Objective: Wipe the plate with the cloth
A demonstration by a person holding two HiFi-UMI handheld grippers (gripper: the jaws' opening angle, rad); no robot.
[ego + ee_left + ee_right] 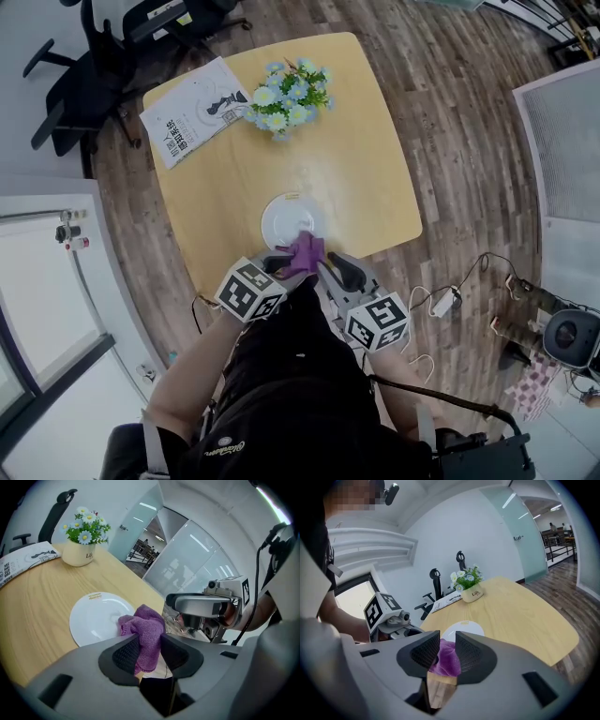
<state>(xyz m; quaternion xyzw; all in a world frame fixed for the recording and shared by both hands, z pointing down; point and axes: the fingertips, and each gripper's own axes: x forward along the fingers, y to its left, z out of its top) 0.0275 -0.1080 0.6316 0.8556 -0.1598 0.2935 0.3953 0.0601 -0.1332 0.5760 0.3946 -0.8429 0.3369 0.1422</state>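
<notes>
While left jaws clamp cloth (145, 631), it overlaps plate (93, 618).

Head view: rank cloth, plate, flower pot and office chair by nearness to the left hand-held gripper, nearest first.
1. cloth, in left hand-held gripper
2. plate, just ahead
3. flower pot, table's far side
4. office chair, beyond table, left

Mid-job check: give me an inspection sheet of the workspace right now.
Surface: wooden table.
Job's things: white plate near the front edge; purple cloth over its near rim, contact unclear.
Clutter: flowerpot and booklet at the far side.
Grippers: left gripper and right gripper both shut on the cloth.
Cables: wires on the floor right of the table.
Surroundings: chairs beyond the table; wood floor.
</notes>
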